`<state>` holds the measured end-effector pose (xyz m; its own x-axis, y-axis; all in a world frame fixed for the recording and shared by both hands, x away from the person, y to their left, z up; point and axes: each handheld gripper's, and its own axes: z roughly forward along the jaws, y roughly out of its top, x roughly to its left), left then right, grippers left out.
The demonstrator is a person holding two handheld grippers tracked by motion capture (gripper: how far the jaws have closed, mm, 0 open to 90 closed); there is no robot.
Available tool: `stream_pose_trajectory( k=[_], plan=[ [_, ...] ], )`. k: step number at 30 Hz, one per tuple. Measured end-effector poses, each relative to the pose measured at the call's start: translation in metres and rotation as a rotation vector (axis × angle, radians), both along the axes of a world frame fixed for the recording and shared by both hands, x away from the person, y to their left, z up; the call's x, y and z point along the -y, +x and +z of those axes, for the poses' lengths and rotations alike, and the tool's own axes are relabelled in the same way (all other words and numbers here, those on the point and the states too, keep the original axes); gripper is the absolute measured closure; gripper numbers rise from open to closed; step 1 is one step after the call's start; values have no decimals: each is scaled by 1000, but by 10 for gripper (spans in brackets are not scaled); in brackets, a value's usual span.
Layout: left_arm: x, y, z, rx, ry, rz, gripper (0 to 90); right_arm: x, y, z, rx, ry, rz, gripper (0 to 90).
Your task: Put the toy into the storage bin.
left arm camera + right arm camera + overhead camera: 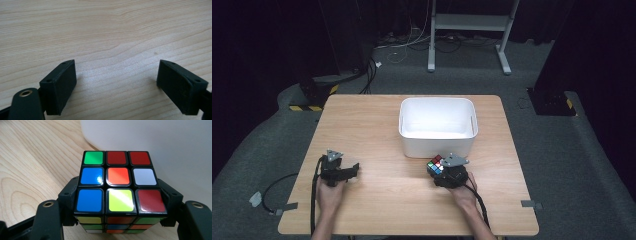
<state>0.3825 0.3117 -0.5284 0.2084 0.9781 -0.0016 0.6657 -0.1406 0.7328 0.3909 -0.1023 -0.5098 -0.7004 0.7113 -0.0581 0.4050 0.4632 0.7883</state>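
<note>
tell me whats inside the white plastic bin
The white plastic bin looks empty: bare white floor and walls show in the high view. Its near wall hides the front strip of the floor, so that part can't be checked.

black tongs, grey plates, trailing cables

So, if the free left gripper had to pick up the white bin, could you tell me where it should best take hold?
On the white bin's near-left rim, coming from above: the bin is open-topped and far wider than the left gripper's open jaws, so only its thin wall fits between them. This is a judgement.
</note>
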Motion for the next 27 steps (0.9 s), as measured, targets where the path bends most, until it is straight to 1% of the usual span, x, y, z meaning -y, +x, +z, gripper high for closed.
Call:
stream_pose_trajectory(
  k=[1, 5, 8, 11, 18, 20, 21, 24, 27],
  plan=[
    [0, 0, 0, 0, 0, 0, 163, 1, -1, 3, 4, 9, 2, 337],
    [0, 0, 0, 0, 0, 0, 163, 3, -4, 7, 25, 8, 9, 337],
    [0, 0, 0, 0, 0, 0, 163, 4, -4, 8, 25, 6, 8, 338],
    [0, 0, 0, 0, 1, 0, 163, 5, -5, 9, 14, 5, 13, 338],
    [0, 0, 0, 0, 1, 0, 163, 8, -7, 13, 12, -6, 20, 338],
    [0, 0, 0, 1, 1, 1, 163, 9, -7, 15, 8, 1, 19, 338],
    [0, 0, 0, 1, 1, 1, 163, 11, -7, 17, -6, 10, 17, 338],
    [0, 0, 0, 0, 1, 1, 163, 13, -7, 18, -8, 9, 21, 338],
    [0, 0, 0, 0, 1, 1, 163, 16, -7, 20, -21, 11, 25, 338]
  ],
)
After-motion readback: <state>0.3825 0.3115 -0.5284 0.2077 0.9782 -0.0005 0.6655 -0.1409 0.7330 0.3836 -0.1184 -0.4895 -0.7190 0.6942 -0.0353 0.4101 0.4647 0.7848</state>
